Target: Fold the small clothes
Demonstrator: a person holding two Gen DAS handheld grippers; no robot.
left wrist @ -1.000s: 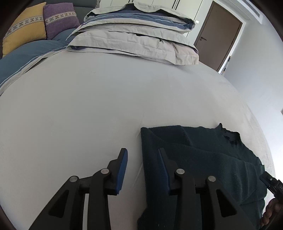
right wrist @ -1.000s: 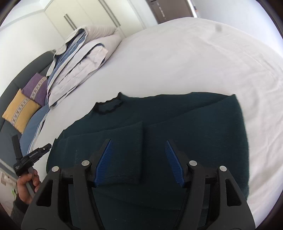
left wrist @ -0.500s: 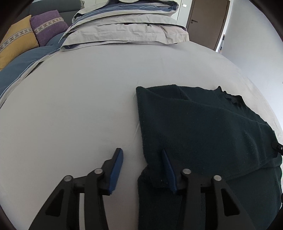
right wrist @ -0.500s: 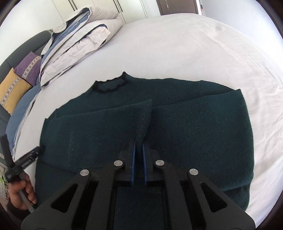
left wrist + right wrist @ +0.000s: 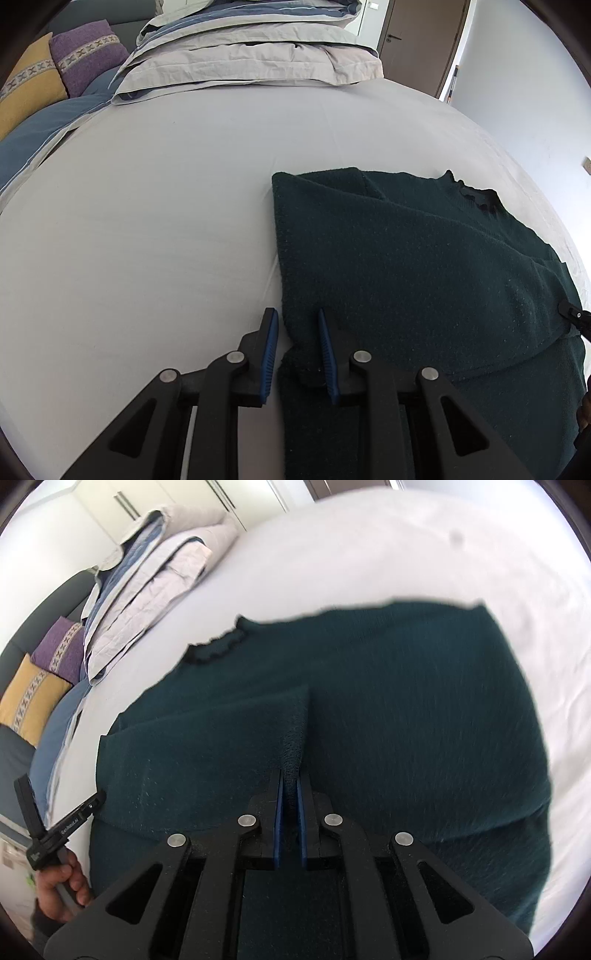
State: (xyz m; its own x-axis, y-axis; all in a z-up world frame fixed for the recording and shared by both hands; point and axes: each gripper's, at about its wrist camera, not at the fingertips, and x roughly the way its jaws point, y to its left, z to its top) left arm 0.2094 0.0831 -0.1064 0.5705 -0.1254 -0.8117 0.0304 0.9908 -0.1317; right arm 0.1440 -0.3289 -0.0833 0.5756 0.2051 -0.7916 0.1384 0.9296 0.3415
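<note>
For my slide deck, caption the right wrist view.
Right hand-held gripper shut on a dark green sweater's folded sleeve cuff on the white bed.

I'm working over a bed (image 5: pixel 166 206) with a pale sheet, smooth but for faint creases. A dark green sweater (image 5: pixel 424 266) lies flat on it, one side folded in (collar away from me). Folded bedding (image 5: pixel 251 55) is stacked at the far end, a blue cover (image 5: pixel 33 136) beside it.

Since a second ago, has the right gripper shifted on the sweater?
Yes. The right gripper has moved in toward the collar and closed on the cuff of the sweater.
</note>
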